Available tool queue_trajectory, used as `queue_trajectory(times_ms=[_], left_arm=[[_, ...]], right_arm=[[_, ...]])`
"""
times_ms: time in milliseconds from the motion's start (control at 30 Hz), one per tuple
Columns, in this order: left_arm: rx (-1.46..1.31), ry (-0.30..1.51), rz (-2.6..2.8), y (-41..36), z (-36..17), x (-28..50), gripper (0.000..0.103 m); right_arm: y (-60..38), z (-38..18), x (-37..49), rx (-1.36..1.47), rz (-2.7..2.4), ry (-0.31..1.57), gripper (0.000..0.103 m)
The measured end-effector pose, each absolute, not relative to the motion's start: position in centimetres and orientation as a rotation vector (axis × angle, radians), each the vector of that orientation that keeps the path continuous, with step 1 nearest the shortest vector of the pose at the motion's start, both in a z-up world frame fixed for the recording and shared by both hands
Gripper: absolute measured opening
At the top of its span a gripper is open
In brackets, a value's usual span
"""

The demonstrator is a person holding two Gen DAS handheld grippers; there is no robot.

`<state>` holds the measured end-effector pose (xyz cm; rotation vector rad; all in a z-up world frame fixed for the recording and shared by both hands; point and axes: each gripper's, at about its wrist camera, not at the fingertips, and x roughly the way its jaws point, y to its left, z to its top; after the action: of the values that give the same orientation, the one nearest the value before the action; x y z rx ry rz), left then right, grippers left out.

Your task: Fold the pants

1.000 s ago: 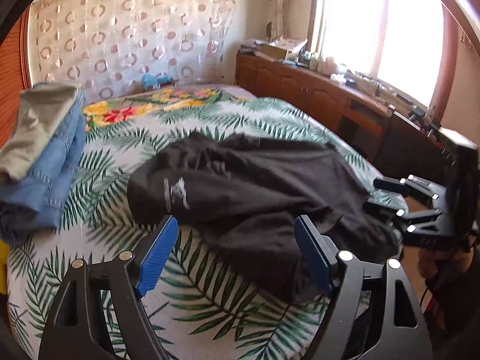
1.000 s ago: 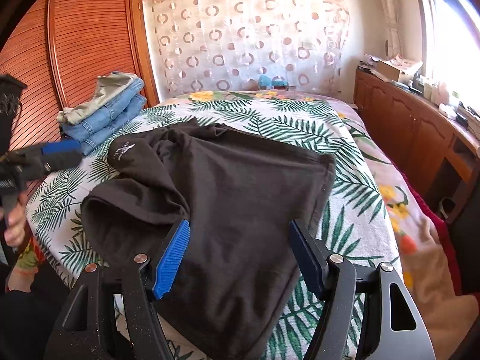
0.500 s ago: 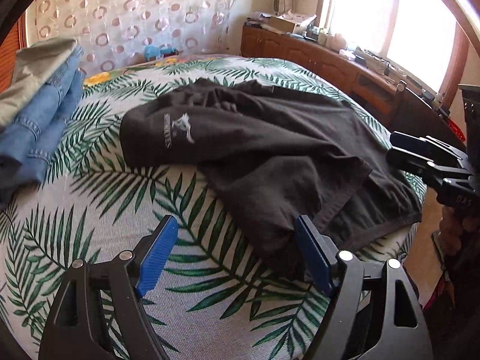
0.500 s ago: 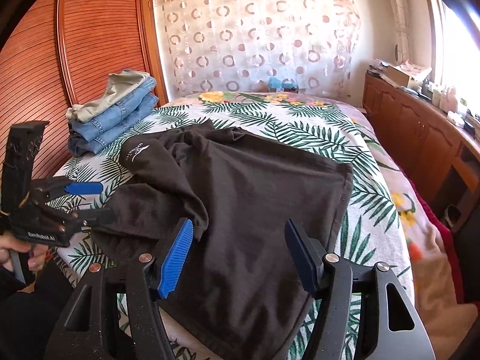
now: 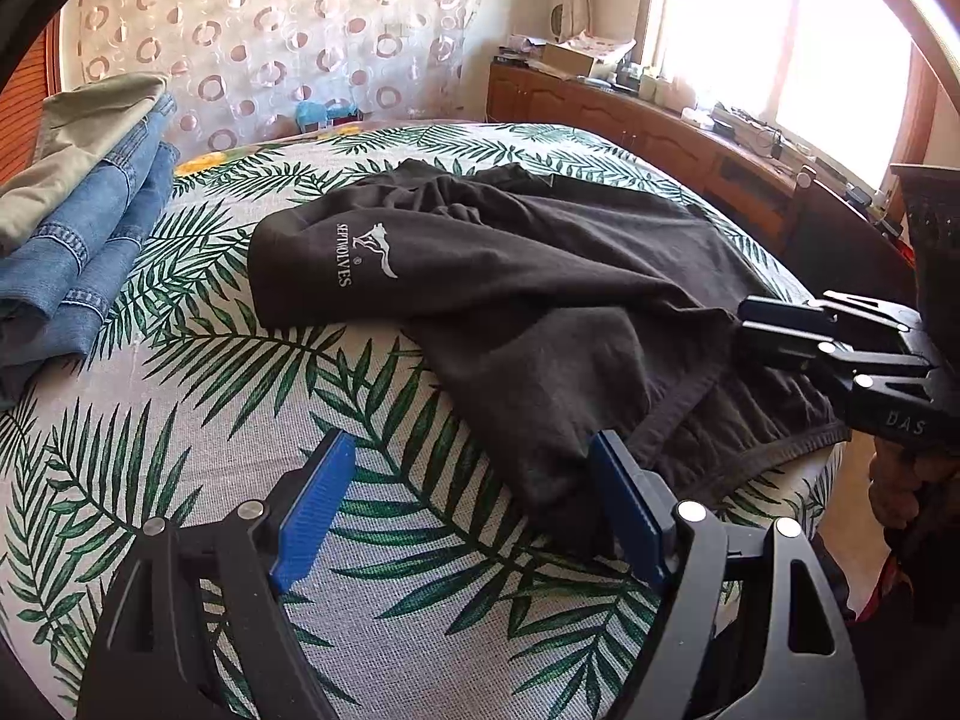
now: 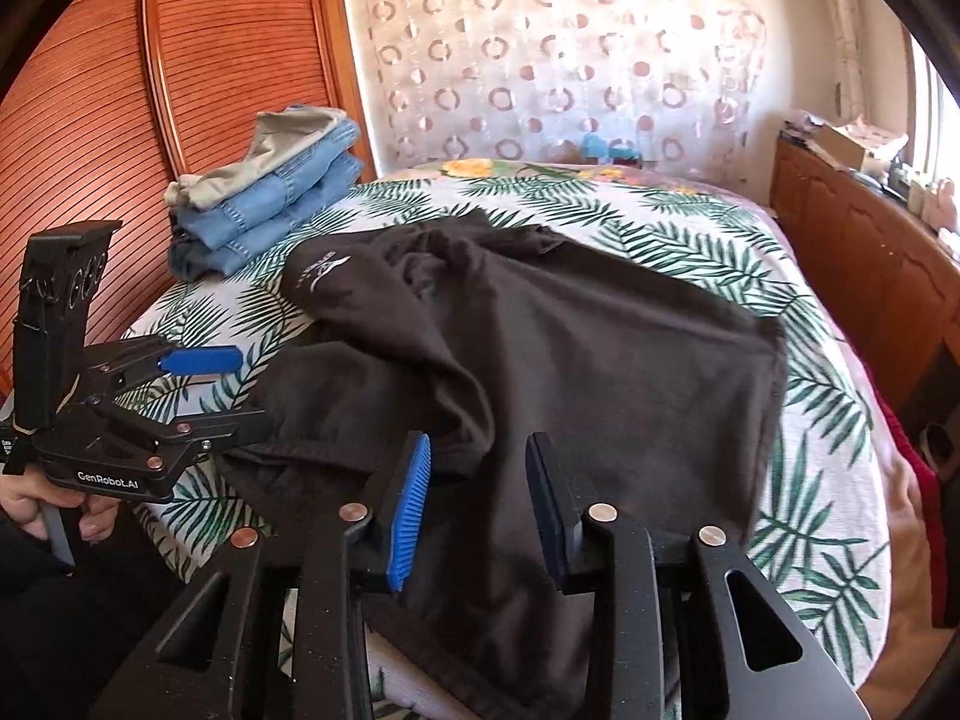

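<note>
The black pants (image 6: 600,372) lay rumpled across the middle of the frame on the leaf-print bed (image 6: 810,480), one part bunched and thrown over the rest, the white logo facing up at upper left of the heap. Nothing was folded yet; this looked like the opening grab, both hands working in on the near edge.

The right gripper (image 6: 477,510) sat low in its own view, and its jaws had just been closing, the blue pads drawn in on either side of a ridge of dark cloth at the bed's edge. Whether they were already biting the cloth I could not tell; a gap still showed between them. From the left camera it showed at the right edge of the frame, nosed into the waistband side.

The left gripper (image 5: 468,516) stood spread wide at the bottom of its frame, one pad over bare bedspread, the other just beside the near corner of the pants, holding nothing.

A stack of jeans (image 5: 78,252) sat at the upper left, well apart.

Next, by my reckoning, the right needed a firm pinch and the left had to slide over onto the cloth, so the two could pull the pants out flat.
</note>
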<state>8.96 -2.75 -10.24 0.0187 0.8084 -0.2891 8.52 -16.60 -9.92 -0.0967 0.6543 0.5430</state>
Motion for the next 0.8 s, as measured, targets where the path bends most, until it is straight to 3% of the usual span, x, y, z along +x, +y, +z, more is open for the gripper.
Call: queue_trajectory(times_ms=[500,633,800], left_arm=[[0.02,0.8,-0.288,-2.8,-10.3,8.9,0.081],[0.02,0.8,-0.287,-2.8,-10.3,8.9,0.081],[-0.012,0.813,-0.284,-2.5,-10.0,8.9,0.081]], right_arm=[[-14.6,-10.8,10.6,-0.087,0.574,0.711,0.031],[-14.5,-10.8,10.8,-0.083,0.578,0.708,0.017],[-14.8,-10.2,10.1,-0.066,0.581,0.66,0.009]])
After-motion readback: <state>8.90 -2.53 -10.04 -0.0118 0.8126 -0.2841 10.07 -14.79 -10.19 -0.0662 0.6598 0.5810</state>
